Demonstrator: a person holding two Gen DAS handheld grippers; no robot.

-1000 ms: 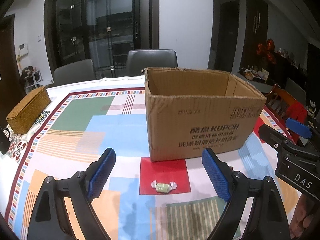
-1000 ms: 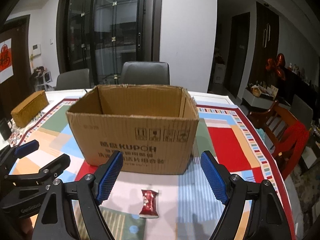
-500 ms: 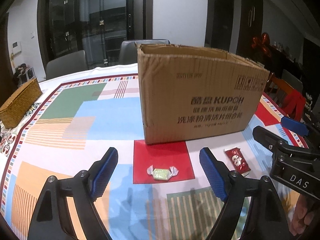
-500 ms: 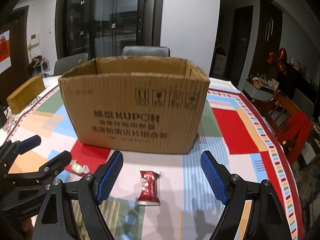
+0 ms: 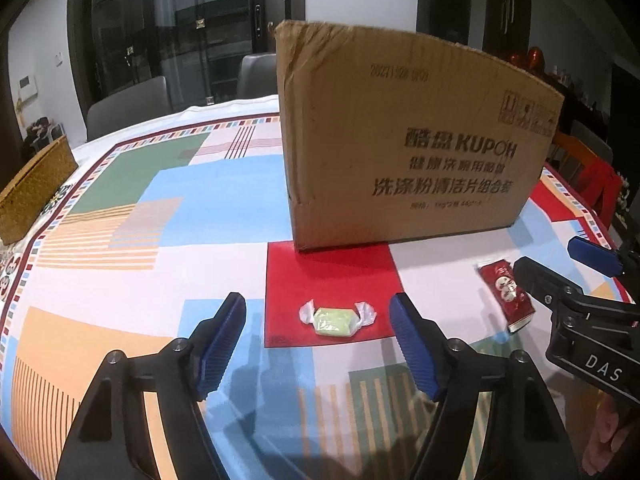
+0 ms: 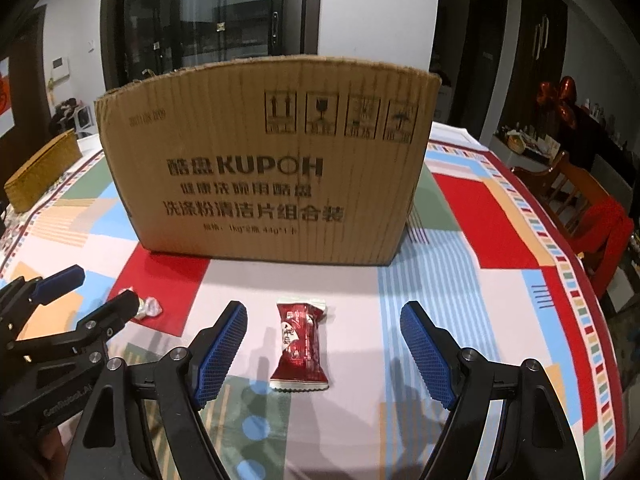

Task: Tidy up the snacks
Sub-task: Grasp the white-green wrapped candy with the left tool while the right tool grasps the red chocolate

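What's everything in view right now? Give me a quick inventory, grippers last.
cardboard box: one, brown, upright on the table behind both snacks
green candy: one, clear twisted wrapper, on a red square of cloth, ahead of the left gripper
red snack packet: one, flat ahead of the right gripper
wicker box: one, tan, far left table edge
tablecloth: one, multicoloured
chairs: two grey, behind the table
left gripper: blue pads, closing, nothing touched
right gripper: blue pads, open

On the bench, candy and packet lie before the box, candy left of packet.
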